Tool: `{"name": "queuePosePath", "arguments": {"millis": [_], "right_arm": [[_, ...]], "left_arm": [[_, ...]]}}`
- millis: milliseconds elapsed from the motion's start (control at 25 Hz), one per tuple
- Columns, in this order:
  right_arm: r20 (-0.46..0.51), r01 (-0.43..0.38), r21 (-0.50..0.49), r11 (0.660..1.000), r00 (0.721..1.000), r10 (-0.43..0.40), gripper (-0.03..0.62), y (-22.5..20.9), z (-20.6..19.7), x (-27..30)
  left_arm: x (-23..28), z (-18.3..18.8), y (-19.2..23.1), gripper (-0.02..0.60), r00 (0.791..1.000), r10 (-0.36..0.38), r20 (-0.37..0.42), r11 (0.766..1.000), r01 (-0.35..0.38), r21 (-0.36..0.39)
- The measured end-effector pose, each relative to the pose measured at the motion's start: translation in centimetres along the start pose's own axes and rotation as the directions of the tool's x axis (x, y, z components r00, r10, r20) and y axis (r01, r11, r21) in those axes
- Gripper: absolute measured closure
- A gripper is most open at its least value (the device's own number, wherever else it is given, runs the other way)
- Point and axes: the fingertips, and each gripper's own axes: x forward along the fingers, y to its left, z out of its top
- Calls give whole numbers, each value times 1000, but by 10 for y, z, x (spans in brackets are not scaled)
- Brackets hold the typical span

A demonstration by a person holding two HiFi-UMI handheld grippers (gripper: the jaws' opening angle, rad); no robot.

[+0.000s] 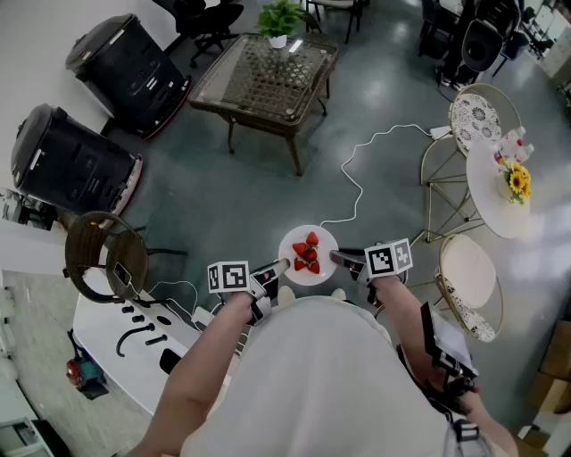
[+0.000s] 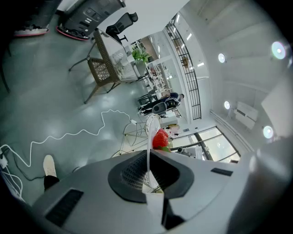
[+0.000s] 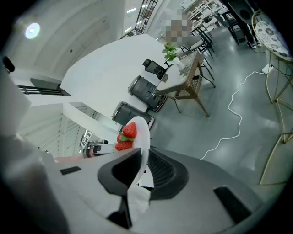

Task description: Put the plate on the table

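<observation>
The plate [image 1: 308, 234] is plain white and carries red strawberries [image 1: 308, 253] with green caps. The left hand-held gripper [image 1: 278, 266] and the right hand-held gripper [image 1: 339, 259] are grey with black inner pads, and bear black-and-white square markers [image 1: 227, 277]. The floor [image 1: 223, 196] is dull grey-green, crossed by a white cable [image 1: 357, 192]. The far table [image 1: 268, 76] is brown with a lattice-patterned top and a green plant [image 1: 281, 18]. The round tabletop [image 1: 498, 201] at right is white, with a yellow flower [image 1: 517, 181].

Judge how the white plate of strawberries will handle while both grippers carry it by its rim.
The plate is probably stiff: pinched at opposite edges by the left gripper and right gripper, it shows no sag. Its smooth, thin rim may slip in the fingers. The loose strawberries would likely roll off if it tilts.
</observation>
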Motion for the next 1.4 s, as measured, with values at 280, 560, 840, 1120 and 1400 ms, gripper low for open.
{"name": "queuePosePath", "arguments": {"millis": [280, 560, 840, 1120, 1400], "right_arm": [[21, 23, 6, 1000, 1000, -23, 537, -6, -2, 5], [1, 12, -10, 1000, 1000, -12, 537, -7, 0, 21], [-12, 22, 12, 1000, 1000, -22, 537, -10, -4, 19], [-19, 14, 22, 1000, 1000, -14, 537, -18, -7, 21], [-26, 40, 32, 999, 999, -39, 537, 15, -12, 60]], "left_arm": [[1, 2, 4, 568, 1000, 2, -7, 1000, -2, 27], [-9, 8, 13, 568, 999, 18, 26, 999, -19, 40], [-5, 6, 14, 568, 1000, 21, 16, 999, -22, 44], [1, 5, 20, 568, 999, 30, 23, 998, -31, 52], [-46, 17, 35, 568, 1000, 20, 13, 999, -21, 45]]}}
